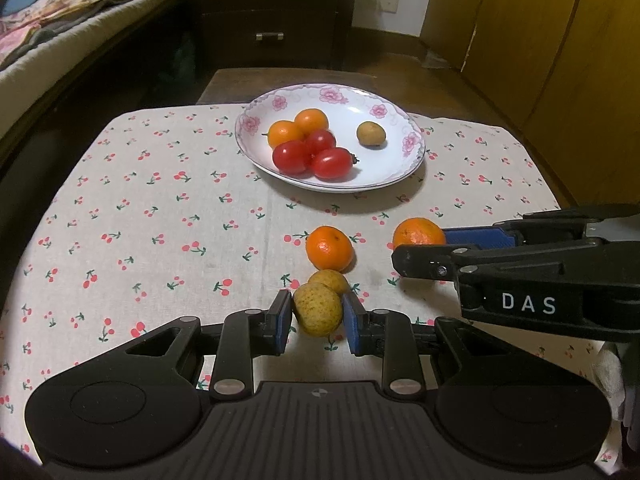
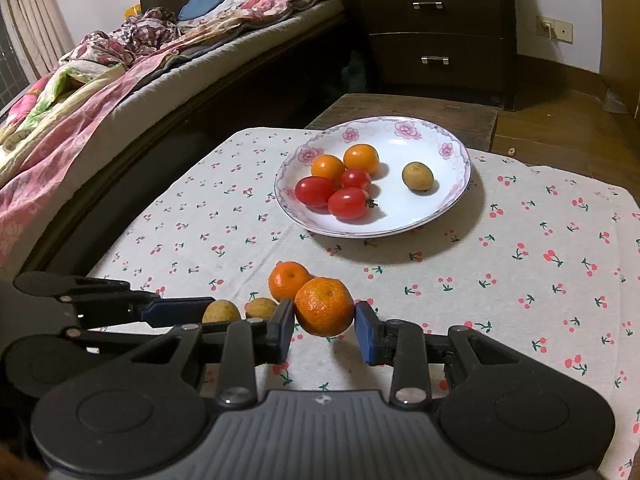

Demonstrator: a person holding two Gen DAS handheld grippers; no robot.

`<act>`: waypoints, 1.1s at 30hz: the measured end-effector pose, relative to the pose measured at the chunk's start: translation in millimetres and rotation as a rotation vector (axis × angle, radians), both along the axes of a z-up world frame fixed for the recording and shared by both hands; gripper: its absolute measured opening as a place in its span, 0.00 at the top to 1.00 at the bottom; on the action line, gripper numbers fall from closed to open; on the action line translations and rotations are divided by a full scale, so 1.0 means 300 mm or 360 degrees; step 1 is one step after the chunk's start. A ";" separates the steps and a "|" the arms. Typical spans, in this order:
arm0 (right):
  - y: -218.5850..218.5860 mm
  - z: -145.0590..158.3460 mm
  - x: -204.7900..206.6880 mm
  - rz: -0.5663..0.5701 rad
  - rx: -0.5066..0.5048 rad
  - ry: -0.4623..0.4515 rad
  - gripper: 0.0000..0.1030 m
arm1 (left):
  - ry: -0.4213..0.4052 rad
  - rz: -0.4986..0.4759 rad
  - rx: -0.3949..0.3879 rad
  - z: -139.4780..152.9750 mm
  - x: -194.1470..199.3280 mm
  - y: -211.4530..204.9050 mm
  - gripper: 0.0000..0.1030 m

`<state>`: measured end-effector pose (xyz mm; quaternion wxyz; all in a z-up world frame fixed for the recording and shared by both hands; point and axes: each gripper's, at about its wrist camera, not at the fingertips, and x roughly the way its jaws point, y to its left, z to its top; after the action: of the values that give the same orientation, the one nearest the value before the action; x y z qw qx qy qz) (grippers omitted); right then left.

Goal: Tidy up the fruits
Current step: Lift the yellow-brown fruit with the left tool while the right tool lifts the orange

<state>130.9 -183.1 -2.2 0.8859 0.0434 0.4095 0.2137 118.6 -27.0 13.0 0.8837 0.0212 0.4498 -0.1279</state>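
We see a table under a cherry-print cloth (image 1: pixel 160 200), and toward its far side a flowered plate (image 1: pixel 412 152) already holding two oranges, three red tomatoes and one small tan fruit (image 1: pixel 371 133). Nearer us, on the cloth, lie the fruits not yet sorted. The right gripper (image 2: pixel 324 326) has its blue pads pressed against a mandarin (image 2: pixel 325 306); a second mandarin (image 1: pixel 329 248) sits free just beside it. The left gripper (image 1: pixel 317 322) is closed on a tan-skinned fruit (image 1: pixel 318 314), with another tan fruit (image 1: pixel 329 281) touching it behind. We judge the step to be pickup; next, each fruit must be lifted clear of its neighbour and carried to the plate.
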 end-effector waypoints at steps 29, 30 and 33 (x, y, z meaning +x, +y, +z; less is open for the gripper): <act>0.017 -0.041 0.003 0.0038 -0.0052 0.0075 0.49 | 0.0050 -0.0010 0.0050 -0.029 0.001 0.002 0.66; 0.017 -0.044 0.003 0.0038 -0.0055 0.0078 0.49 | 0.0051 -0.0010 0.0051 -0.028 0.001 0.002 0.66; 0.016 -0.046 0.003 0.0036 -0.0058 0.0080 0.49 | 0.0054 -0.0006 0.0054 -0.030 0.004 0.002 0.66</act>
<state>131.7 -178.4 -15.9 0.8735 0.0281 0.4359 0.2150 119.7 -26.5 4.1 0.8752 0.0350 0.4668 -0.1222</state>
